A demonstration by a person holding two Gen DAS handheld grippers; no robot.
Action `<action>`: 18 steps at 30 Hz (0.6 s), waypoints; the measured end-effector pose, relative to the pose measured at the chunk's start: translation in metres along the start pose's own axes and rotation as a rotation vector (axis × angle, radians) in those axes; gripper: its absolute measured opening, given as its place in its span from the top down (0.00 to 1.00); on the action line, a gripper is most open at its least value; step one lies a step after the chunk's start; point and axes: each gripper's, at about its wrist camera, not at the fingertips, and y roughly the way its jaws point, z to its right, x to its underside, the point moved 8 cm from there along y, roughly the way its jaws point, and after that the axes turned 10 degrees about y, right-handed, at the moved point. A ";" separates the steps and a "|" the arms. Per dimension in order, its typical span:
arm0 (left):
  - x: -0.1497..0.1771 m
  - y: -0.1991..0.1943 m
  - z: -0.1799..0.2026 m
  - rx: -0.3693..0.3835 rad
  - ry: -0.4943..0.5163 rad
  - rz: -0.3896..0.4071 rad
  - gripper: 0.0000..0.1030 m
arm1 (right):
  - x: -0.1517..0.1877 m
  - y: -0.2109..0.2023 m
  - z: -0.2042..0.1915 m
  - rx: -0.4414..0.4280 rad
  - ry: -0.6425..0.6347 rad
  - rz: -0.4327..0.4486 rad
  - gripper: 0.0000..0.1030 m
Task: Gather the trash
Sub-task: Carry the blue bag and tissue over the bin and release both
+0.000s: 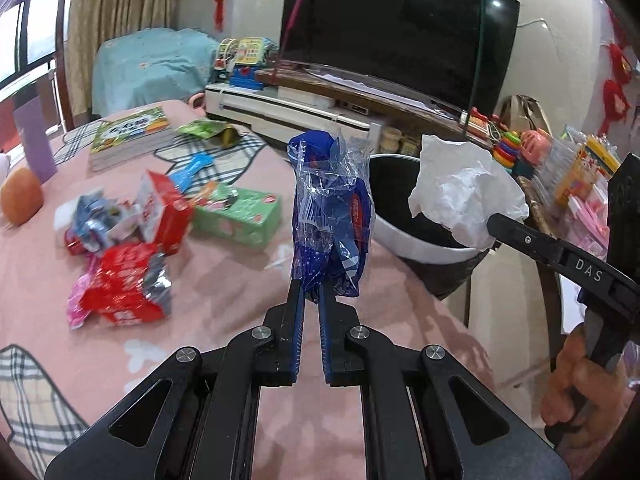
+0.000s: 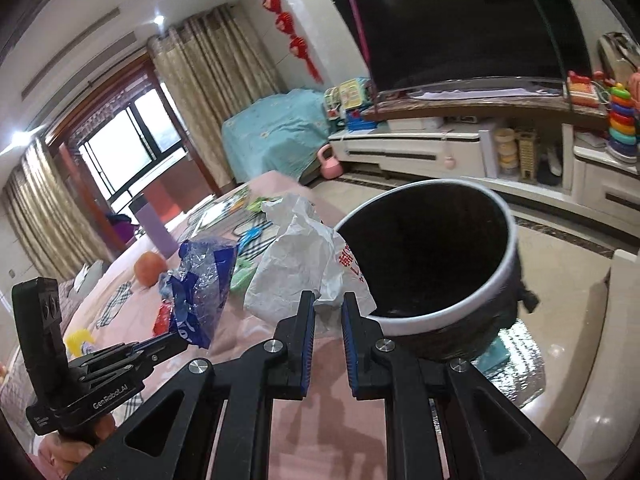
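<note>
Left gripper (image 1: 310, 294) jaws pinch blue wrapper (image 1: 330, 216); right gripper (image 2: 329, 300) jaws clamp white bag (image 2: 304, 256) beside bin (image 2: 432, 320)

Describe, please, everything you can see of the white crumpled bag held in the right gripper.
The white crumpled bag looks like thin, wrinkled plastic film, bunched into a loose wad, with red printed characters on one side. The right gripper pinches its lower edge, so it stands up above the fingers. It hangs beside the rim of the trash bin, near the table edge, apparently touching nothing else.
</note>
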 end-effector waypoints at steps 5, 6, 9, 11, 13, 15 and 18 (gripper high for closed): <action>-0.014 0.011 0.019 0.013 0.025 -0.003 0.94 | -0.010 -0.003 0.019 0.032 0.018 0.018 0.87; -0.017 0.014 0.022 0.013 0.031 -0.003 0.94 | -0.012 -0.004 0.022 0.036 0.022 0.021 0.87; -0.026 0.021 0.030 0.020 0.041 -0.006 0.94 | -0.019 -0.006 0.033 0.053 0.028 0.033 0.87; -0.032 0.025 0.035 0.025 0.047 -0.007 0.94 | -0.023 -0.004 0.036 0.065 0.029 0.035 0.87; -0.036 0.031 0.040 0.028 0.056 -0.010 0.94 | -0.028 -0.003 0.041 0.078 0.030 0.037 0.87; -0.040 0.036 0.043 0.030 0.064 -0.016 0.94 | -0.031 -0.001 0.046 0.084 0.030 0.037 0.87; -0.046 0.046 0.049 0.039 0.069 -0.030 0.94 | -0.035 0.002 0.051 0.096 0.032 0.033 0.87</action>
